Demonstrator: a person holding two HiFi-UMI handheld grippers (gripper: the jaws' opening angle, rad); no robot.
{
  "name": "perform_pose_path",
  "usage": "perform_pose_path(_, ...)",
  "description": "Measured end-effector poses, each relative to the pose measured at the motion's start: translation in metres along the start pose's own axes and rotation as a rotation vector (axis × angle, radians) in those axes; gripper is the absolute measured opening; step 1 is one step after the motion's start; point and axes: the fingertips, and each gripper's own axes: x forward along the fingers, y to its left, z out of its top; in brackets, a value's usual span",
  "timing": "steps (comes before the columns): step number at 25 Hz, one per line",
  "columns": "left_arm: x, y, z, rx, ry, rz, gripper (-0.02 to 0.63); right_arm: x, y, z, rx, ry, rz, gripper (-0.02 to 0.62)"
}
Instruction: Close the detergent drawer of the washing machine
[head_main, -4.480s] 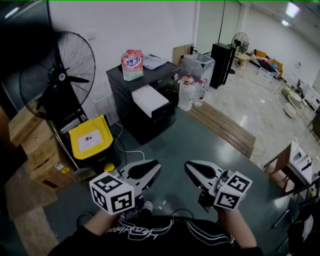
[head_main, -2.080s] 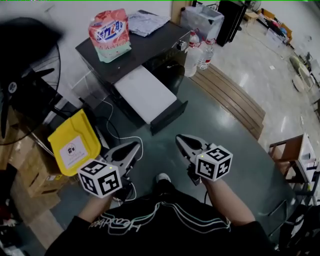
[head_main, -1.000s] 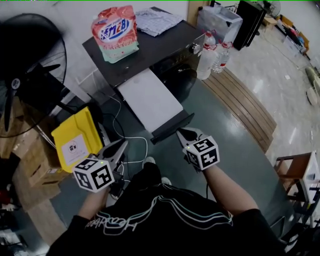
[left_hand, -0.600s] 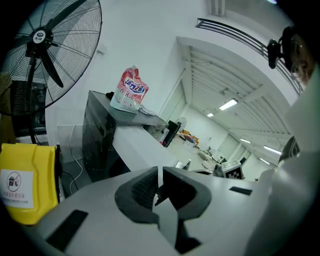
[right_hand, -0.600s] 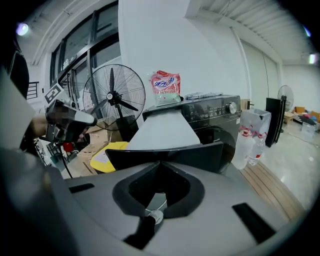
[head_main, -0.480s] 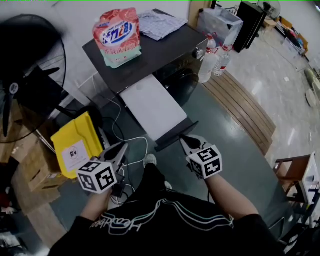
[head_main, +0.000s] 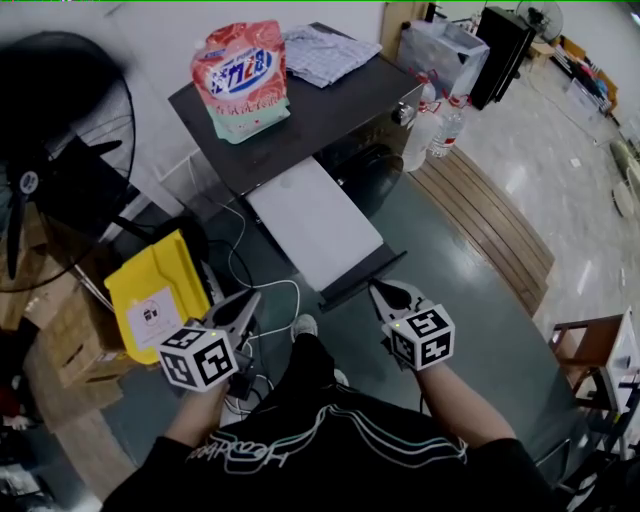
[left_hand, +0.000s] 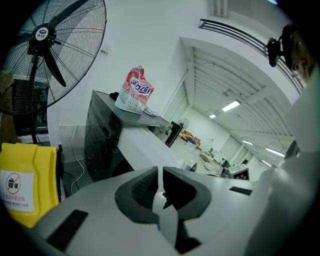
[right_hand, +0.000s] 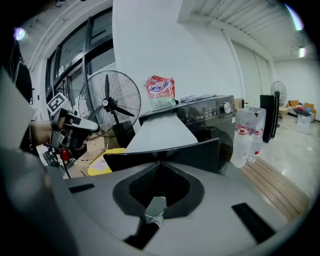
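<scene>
A black washing machine (head_main: 300, 105) stands against the wall with its long drawer (head_main: 315, 222) pulled far out, white on top with a black front panel (head_main: 362, 280). My right gripper (head_main: 380, 290) is shut with nothing in it, its tip right at the panel's right end. In the right gripper view the panel (right_hand: 200, 152) runs just beyond the right gripper (right_hand: 160, 164); whether they touch I cannot tell. My left gripper (head_main: 243, 300) is shut and empty, low to the left of the drawer. The left gripper view has the left gripper (left_hand: 159, 172) aimed along the drawer's side (left_hand: 145, 150).
A detergent bag (head_main: 240, 80) and a folded cloth (head_main: 325, 52) lie on the machine. A yellow bin (head_main: 155, 290) and a big standing fan (head_main: 50, 170) are to the left, cardboard boxes (head_main: 60, 340) beyond them. Water bottles (head_main: 435, 125) and a wooden pallet (head_main: 490, 230) are on the right.
The person has stepped up to the machine. Both grippers went from open to shut, and the right one moved up to the drawer's front panel. The drawer still stands out.
</scene>
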Motion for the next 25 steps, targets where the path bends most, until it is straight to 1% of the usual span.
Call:
perform_pose_path(3, 0.002, 0.001, -0.002, -0.008, -0.002, -0.005, 0.048, 0.000, -0.006, 0.003, 0.015, -0.025, -0.021, 0.026)
perform_pose_path(5, 0.003, 0.004, -0.003, 0.001, 0.003, -0.001, 0.048, 0.002, -0.011, 0.005, 0.025, -0.034, -0.031, 0.026)
perform_pose_path(7, 0.006, 0.008, -0.003, 0.008, 0.010, 0.005, 0.048, 0.003, -0.014, 0.007, 0.027, -0.035, -0.038, 0.026)
perform_pose_path(11, 0.008, 0.013, -0.002, -0.006, 0.013, 0.002, 0.048, 0.005, -0.016, 0.009, 0.028, -0.031, -0.042, 0.026)
perform_pose_path(14, 0.010, 0.014, 0.002, -0.005, 0.012, 0.000, 0.048, 0.006, -0.015, 0.011, 0.026, -0.037, -0.038, 0.026)
perform_pose_path(19, 0.015, 0.014, 0.008, -0.002, 0.017, -0.008, 0.048, 0.017, -0.002, 0.021, -0.023, -0.029, -0.015, 0.026)
perform_pose_path(25, 0.019, 0.017, 0.014, -0.014, 0.031, -0.011, 0.048, 0.032, 0.000, 0.028, 0.023, -0.019, -0.010, 0.026)
